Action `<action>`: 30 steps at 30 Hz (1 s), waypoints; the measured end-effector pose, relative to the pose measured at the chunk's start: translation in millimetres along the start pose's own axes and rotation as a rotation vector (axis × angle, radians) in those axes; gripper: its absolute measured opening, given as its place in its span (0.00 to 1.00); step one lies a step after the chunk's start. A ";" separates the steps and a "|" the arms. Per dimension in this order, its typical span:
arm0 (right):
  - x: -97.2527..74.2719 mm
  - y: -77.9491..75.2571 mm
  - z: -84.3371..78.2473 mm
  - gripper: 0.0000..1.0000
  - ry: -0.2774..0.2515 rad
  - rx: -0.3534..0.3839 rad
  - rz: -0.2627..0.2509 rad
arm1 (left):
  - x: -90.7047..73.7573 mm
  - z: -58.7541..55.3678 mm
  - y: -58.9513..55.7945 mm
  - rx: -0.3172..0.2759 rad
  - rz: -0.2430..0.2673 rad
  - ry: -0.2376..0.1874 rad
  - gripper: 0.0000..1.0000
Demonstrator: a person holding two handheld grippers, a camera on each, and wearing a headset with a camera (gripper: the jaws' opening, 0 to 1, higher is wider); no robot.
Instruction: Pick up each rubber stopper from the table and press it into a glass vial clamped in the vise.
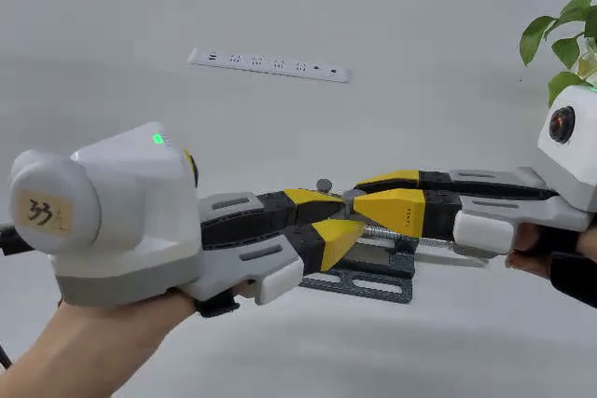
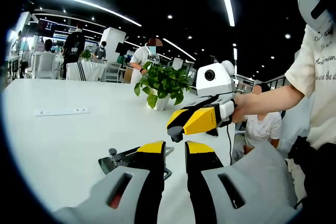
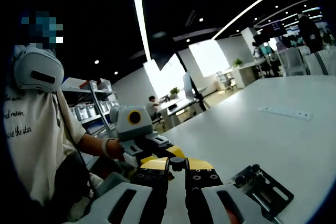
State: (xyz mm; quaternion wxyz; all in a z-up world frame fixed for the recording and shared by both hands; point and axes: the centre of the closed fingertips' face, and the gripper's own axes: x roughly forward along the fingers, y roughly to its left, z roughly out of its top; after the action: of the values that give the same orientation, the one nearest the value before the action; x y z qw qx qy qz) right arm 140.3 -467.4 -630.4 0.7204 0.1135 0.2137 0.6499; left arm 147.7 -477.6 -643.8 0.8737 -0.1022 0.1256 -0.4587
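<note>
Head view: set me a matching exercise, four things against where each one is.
Things:
1 power strip
2 plant
3 vise
4 stopper

Places:
A in the right gripper
B under the left gripper
C far across the table
D at the right edge

Pairs: 1-C, 2-D, 3-B, 4-A

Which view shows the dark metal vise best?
The right gripper view: the dark metal vise lies in the open. Head view: vise mostly covered. Left gripper view: vise partly behind a jaw.
</note>
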 end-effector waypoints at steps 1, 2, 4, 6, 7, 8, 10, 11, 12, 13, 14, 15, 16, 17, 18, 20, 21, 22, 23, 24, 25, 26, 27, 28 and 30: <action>0.0 0.4 -0.6 0.07 0.002 0.000 0.003 | -0.4 0.7 0.0 -0.004 -0.003 -0.006 0.11; 0.0 1.8 -1.1 0.07 0.003 0.002 0.012 | -0.8 1.3 0.4 -0.008 -0.003 -0.010 0.11; -0.4 3.1 -2.0 0.07 0.005 0.006 0.025 | -1.4 2.1 0.2 -0.012 -0.007 -0.013 0.11; -0.8 4.2 -2.4 0.07 0.005 0.015 0.037 | -1.5 1.7 -1.4 -0.011 -0.018 -0.010 0.11; -1.0 4.2 -2.5 0.07 0.005 0.015 0.039 | -1.5 1.5 -1.8 -0.009 -0.021 -0.009 0.11; -0.8 5.1 -3.6 0.07 0.010 0.020 0.047 | -1.5 2.1 -3.0 -0.007 -0.027 -0.011 0.11; -0.8 6.2 -5.6 0.07 0.018 0.021 0.057 | -1.5 3.1 -5.3 -0.012 -0.041 -0.016 0.10; -0.8 6.4 -5.2 0.07 0.015 0.020 0.061 | -1.6 2.9 -6.2 -0.008 -0.047 -0.014 0.09; -1.0 7.1 -5.5 0.07 0.014 0.022 0.066 | -1.7 3.2 -7.3 -0.004 -0.053 -0.017 0.08; -1.7 7.5 -5.8 0.07 0.014 0.027 0.073 | -1.9 2.8 -8.9 -0.011 -0.061 -0.015 0.07; -2.0 8.3 -5.8 0.07 0.013 0.025 0.078 | -2.2 2.8 -8.9 -0.010 -0.060 -0.015 0.07; -2.8 9.6 -5.7 0.07 0.011 0.021 0.087 | -2.4 2.8 -10.4 -0.013 -0.069 -0.016 0.07; -3.2 10.2 -5.7 0.07 0.010 0.022 0.090 | -2.6 2.8 -11.0 -0.019 -0.072 -0.015 0.07; -3.6 10.8 -5.5 0.07 0.007 0.022 0.094 | -2.7 3.1 -11.5 -0.021 -0.075 -0.018 0.07; -4.2 11.3 -5.5 0.07 0.005 0.019 0.098 | -2.7 3.2 -12.0 -0.027 -0.079 -0.020 0.07; -5.5 12.7 -4.4 0.07 -0.007 0.023 0.110 | -2.9 4.4 -13.4 -0.045 -0.090 -0.029 0.06; -6.3 13.5 -3.7 0.07 -0.014 0.021 0.116 | -3.1 5.1 -14.1 -0.050 -0.095 -0.034 0.06; -7.0 14.5 -3.0 0.07 -0.020 0.020 0.124 | -3.2 5.9 -15.3 -0.058 -0.102 -0.040 0.06; -8.0 15.3 -2.3 0.07 -0.026 0.032 0.135 | -3.4 6.6 -16.7 -0.067 -0.111 -0.044 0.06; -8.6 16.2 -1.9 0.07 -0.030 0.037 0.143 | -3.6 7.3 -17.7 -0.072 -0.117 -0.048 0.06; -9.8 18.6 -1.3 0.07 -0.036 0.034 0.157 | -4.1 8.2 -20.2 -0.085 -0.134 -0.054 0.06; -10.5 20.1 -0.4 0.07 -0.044 0.032 0.166 | -4.5 9.3 -21.3 -0.095 -0.142 -0.060 0.06; -11.0 21.3 0.3 0.07 -0.048 0.041 0.172 | -4.7 9.9 -22.2 -0.096 -0.147 -0.063 0.06; -12.0 24.3 1.8 0.07 -0.059 0.019 0.186 | -5.0 11.3 -24.7 -0.103 -0.161 -0.070 0.06; -12.7 25.7 3.2 0.07 -0.065 0.037 0.195 | -5.2 13.0 -26.7 -0.112 -0.173 -0.077 0.06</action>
State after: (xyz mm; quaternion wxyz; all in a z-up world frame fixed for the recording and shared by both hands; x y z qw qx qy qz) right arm 118.1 -476.3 -614.3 0.6581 0.1679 0.1901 0.7089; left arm 128.1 -487.4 -622.9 0.8280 -0.1791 0.1080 -0.5203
